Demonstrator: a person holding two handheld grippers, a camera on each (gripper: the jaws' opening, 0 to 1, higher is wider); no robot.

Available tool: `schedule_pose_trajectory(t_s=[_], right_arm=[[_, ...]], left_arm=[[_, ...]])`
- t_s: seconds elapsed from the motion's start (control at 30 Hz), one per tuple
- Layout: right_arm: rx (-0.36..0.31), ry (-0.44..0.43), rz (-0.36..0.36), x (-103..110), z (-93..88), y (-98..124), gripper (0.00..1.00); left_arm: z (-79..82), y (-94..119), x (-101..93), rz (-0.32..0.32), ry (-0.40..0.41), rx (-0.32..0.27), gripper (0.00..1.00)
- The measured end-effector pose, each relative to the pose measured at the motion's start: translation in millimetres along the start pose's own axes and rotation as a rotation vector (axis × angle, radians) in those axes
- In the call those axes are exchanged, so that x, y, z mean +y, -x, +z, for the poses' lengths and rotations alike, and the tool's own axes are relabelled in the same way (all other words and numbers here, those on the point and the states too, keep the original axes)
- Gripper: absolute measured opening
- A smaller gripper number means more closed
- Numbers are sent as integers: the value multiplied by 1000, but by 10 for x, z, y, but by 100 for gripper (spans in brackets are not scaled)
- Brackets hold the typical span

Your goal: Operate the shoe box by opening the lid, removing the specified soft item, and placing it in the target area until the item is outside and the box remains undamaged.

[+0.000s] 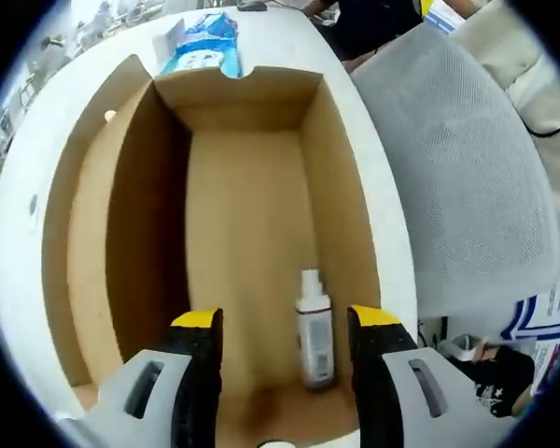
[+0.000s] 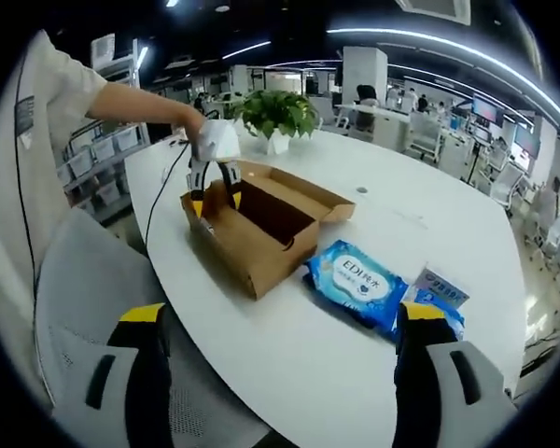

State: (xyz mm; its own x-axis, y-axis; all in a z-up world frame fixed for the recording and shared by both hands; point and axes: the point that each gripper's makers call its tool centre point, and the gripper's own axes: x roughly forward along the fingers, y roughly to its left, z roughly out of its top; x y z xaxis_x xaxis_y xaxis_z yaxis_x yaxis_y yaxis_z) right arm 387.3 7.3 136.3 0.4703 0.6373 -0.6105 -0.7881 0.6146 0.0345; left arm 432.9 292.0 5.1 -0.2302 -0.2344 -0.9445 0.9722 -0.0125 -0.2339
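Since the lid is already folded back, the left gripper view looks straight down into the open shoe box, whose brown walls rise on every side. At the near end of the floor lies a small white bottle, close to the right wall. The left gripper hangs above that end with its jaws set wide apart and holding nothing; the bottle sits between the yellow tips, nearer the right one. Past the far wall, a blue pack of wipes rests on the white worktop. A grey mesh chair back stands just beside the worktop's edge. No soft item is visible inside the box, so the pack may well be the one the task means.

Over in the right gripper view, the right gripper waits off the worktop's near edge, likely keeping out of the way, jaws wide and empty. The box sits with its lid flap spread flat behind it, the left gripper poised over one end. The wipes lie just beside the box with open worktop around them, and a potted plant stands beyond.
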Motion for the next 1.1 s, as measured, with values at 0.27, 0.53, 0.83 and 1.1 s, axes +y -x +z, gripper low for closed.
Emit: schedule_pose_trajectory(t_s=[0.27, 0.53, 0.83, 1.1], right_arm=[[6, -32, -21, -44, -88, 19, 96], [1, -63, -36, -96, -124, 24, 96], [2, -65, -28, -84, -129, -10, 95], [-4, -65, -20, -72, -120, -21, 95]], left_arm=[[-69, -179, -17, -50, -5, 34, 51], [-98, -273, 7, -35, 4, 17, 46], [-150, -192, 106, 23, 61, -30, 42], [-144, -158, 94, 37, 123, -61, 40]])
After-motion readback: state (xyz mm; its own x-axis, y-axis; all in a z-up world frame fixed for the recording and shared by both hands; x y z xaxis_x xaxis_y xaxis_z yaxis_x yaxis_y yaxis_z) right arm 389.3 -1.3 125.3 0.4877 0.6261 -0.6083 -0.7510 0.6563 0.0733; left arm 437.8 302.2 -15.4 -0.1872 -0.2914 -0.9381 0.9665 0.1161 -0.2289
